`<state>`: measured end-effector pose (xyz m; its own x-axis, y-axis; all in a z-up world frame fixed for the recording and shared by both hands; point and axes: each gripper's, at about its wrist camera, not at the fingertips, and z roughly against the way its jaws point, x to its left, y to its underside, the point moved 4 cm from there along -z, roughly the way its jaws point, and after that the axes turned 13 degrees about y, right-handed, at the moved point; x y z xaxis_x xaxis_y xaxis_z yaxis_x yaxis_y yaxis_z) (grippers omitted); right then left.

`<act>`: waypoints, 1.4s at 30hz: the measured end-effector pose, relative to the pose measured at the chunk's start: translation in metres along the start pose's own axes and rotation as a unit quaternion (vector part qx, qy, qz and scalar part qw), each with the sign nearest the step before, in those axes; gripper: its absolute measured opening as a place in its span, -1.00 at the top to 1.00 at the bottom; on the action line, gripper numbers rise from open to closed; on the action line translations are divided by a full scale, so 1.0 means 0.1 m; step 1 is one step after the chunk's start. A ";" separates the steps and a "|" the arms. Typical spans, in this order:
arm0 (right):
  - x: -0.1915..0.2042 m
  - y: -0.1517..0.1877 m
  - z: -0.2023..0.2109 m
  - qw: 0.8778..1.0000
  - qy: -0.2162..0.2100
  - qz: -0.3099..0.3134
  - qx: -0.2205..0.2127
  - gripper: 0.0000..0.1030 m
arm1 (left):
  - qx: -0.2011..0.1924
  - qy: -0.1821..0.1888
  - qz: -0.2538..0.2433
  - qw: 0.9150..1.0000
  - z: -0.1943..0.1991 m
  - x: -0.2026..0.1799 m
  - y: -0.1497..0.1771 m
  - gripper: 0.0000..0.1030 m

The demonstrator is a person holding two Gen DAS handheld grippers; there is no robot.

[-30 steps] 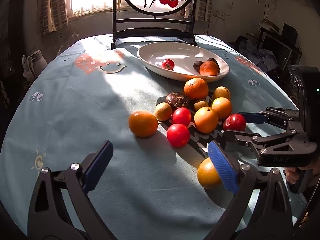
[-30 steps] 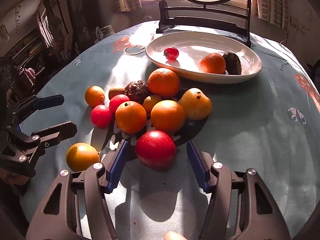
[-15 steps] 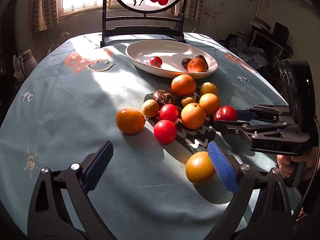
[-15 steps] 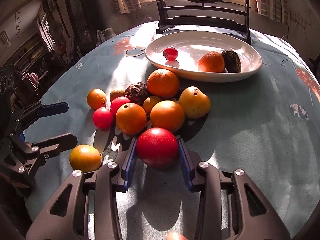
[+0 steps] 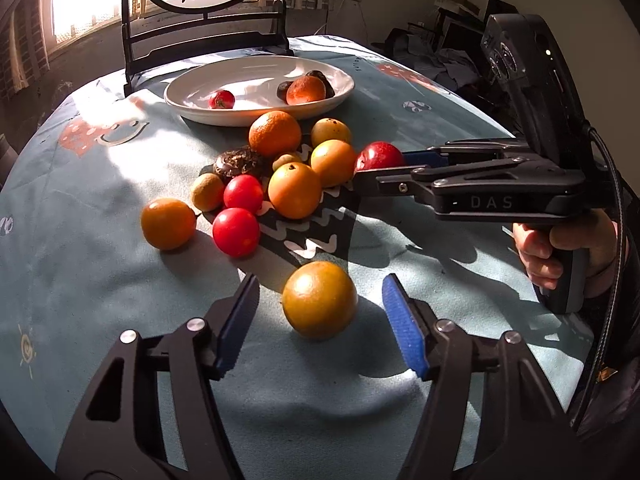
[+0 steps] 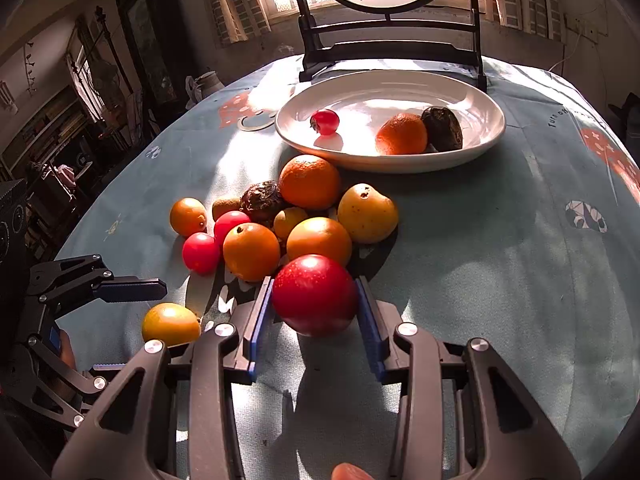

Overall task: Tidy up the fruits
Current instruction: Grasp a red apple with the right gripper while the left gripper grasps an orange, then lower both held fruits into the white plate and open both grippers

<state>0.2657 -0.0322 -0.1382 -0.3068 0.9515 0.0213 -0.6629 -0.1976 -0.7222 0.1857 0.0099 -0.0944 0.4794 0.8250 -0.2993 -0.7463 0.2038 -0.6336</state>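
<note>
**Two round fruits, two grips: one caught, one closing**

The right tool (image 6: 315,312) has its blue pads pressed on both sides of a red apple (image 6: 315,294) that sits on the table (image 6: 500,248) at the near edge of the fruit pile. The pads meet the apple at about its widest girth, which is the sound place to hold it: a smooth, waxy skin on a round body tends to squirt out if pinched above or below the middle. It looks firm and of moderate weight, so a steady squeeze should carry it, though too hard a pinch could bruise it.

The left tool (image 5: 320,320) is closing, its jaws about half wide, around a yellow-orange fruit (image 5: 319,299) lying alone on the cloth, apart from the pile. There is a clear gap on either side of the fruit; the pads do not touch it yet. This fruit looks round and hard-skinned, likely to roll if one pad arrives first, so the pads should come in level with its middle and close evenly.

The white plate (image 6: 486,142) stands beyond the pile, already holding a small tomato (image 6: 325,121), an orange (image 6: 401,134) and a dark wrinkled fruit (image 6: 443,128). About ten fruits wait on the table, so the sorting seems at an early stage.
</note>
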 end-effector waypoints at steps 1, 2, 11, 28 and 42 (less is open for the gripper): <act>0.00 0.00 0.00 1.000 0.000 0.000 0.000 0.21 | 0.004 0.001 0.004 1.000 -0.01 0.01 0.01 -0.12; 0.00 0.00 0.00 1.000 0.000 0.000 0.000 0.21 | 0.008 0.002 0.007 1.000 -0.02 0.03 0.01 -0.05; -0.02 0.00 -0.01 1.000 0.002 -0.001 0.001 0.21 | 0.024 0.015 0.020 0.999 -0.09 0.06 0.03 0.24; -0.13 -0.19 0.17 0.997 -0.037 -0.039 -0.046 0.21 | -0.031 0.066 0.052 0.996 0.20 0.14 -0.31 0.25; -0.41 -1.25 -0.51 0.994 0.023 -0.066 -0.084 0.21 | -0.049 -0.055 0.121 0.990 -0.36 1.26 -1.89 0.25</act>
<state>0.3957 -0.0350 -0.0839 -0.1916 0.9769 0.0944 -0.5712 -0.0328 -0.8201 0.4039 0.0565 -0.0384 0.2353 0.8969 -0.3743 -0.7826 -0.0535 -0.6202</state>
